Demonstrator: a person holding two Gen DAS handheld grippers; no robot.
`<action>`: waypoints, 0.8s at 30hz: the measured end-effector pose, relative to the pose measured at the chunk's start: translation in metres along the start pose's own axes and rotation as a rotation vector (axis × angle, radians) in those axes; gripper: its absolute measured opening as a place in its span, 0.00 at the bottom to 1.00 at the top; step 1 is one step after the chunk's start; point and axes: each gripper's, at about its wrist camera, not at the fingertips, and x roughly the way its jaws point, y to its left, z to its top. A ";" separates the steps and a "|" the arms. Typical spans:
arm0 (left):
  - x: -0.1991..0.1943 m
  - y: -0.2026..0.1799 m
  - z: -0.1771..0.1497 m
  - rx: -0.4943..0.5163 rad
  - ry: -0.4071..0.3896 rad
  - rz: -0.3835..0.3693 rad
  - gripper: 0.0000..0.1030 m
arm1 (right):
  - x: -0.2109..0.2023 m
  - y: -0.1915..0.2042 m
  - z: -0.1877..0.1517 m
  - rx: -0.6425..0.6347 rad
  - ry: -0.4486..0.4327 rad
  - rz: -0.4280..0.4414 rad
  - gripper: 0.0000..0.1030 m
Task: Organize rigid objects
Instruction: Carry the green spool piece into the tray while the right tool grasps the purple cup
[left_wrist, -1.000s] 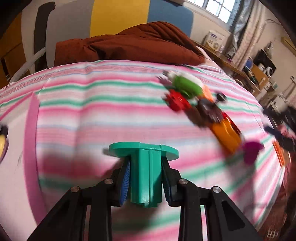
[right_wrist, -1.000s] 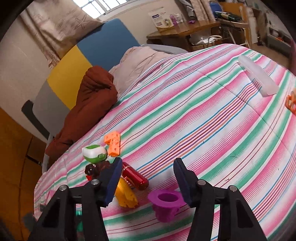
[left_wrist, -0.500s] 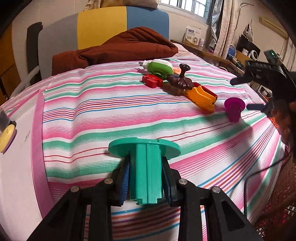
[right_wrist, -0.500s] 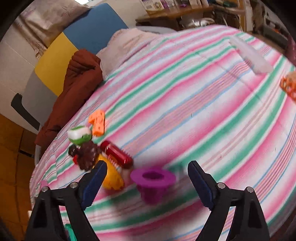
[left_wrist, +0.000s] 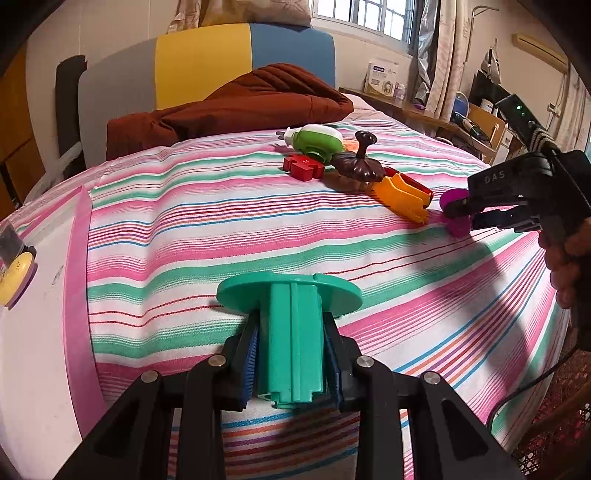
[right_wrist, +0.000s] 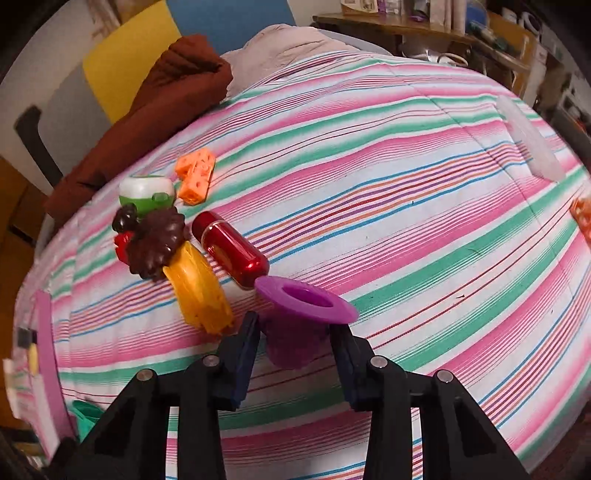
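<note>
My left gripper (left_wrist: 291, 354) is shut on a green flanged spool (left_wrist: 290, 321) and holds it over the near edge of the striped bed (left_wrist: 221, 236). My right gripper (right_wrist: 295, 347) has its jaws close on both sides of a purple flanged spool (right_wrist: 306, 301), which sits on the bed; whether they clamp it I cannot tell. The right gripper also shows in the left wrist view (left_wrist: 461, 216) at the purple spool (left_wrist: 456, 210). Beyond it lie an orange clip (right_wrist: 199, 291), a red capsule (right_wrist: 232, 249), a brown lid (right_wrist: 155, 242), a green-and-white plug (right_wrist: 146, 192) and an orange block (right_wrist: 194, 173).
A red puzzle piece (left_wrist: 303, 166) lies by the plug. A brown quilt (left_wrist: 229, 107) is bunched at the headboard. A clear comb-like bar (right_wrist: 528, 144) lies at the bed's far right. A yellow disc (left_wrist: 13, 275) sits at the left edge. A desk (left_wrist: 424, 114) stands past the bed.
My right gripper has moved down onto the purple spool and its jaws have narrowed around it. My left gripper has drawn back toward the bed's near edge, still holding the green spool.
</note>
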 end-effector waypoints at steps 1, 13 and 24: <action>-0.001 0.000 0.000 0.001 0.005 0.003 0.29 | 0.001 -0.001 0.000 0.005 0.003 0.000 0.37; -0.084 0.034 0.013 -0.103 -0.098 -0.022 0.29 | 0.002 0.002 0.003 -0.011 -0.004 -0.060 0.36; -0.100 0.188 0.003 -0.407 -0.022 0.158 0.29 | 0.004 0.008 0.002 -0.060 -0.009 -0.086 0.36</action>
